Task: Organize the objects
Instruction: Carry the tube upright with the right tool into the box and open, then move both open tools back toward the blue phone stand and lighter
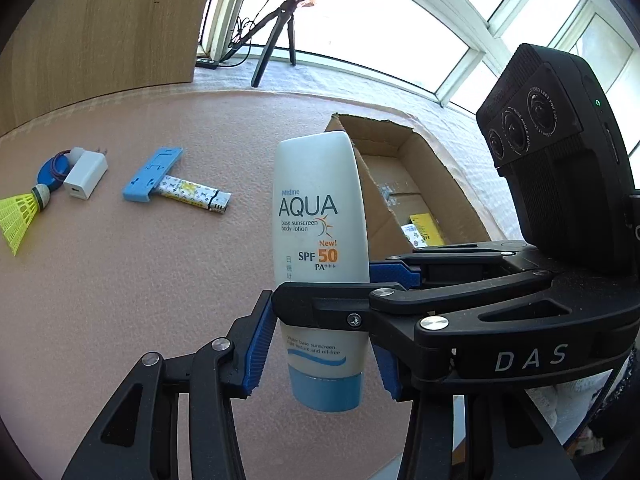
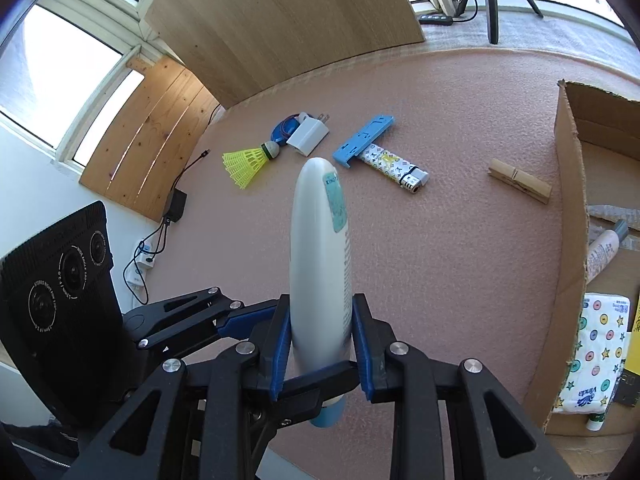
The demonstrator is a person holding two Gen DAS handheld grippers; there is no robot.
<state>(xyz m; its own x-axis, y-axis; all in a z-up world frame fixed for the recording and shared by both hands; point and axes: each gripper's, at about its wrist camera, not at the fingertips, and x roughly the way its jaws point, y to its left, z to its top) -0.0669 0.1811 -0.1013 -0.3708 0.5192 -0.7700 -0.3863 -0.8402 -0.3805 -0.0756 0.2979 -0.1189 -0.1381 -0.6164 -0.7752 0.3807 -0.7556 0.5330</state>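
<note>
My left claw: matt black plastic links, bright metal rivets, ribbed blue pads looking rubbery. My right claw was built the same. Sunscreen tube between them: smooth white plastic with a soft sheen, pale blue cap, printed lettering. Bench carried a pinkish, pebbly, matt foam-like sheet. Cardboard box: brown, dull, torn rough along its top edge. Shuttlecock: yellow plastic skirt, mesh-like. Charger: glossy white plastic, metal prongs. Lighter: patterned wrap, shiny metal head. Clothes peg: bare pale wood. Board behind: wood-grain, matt finish.
</note>
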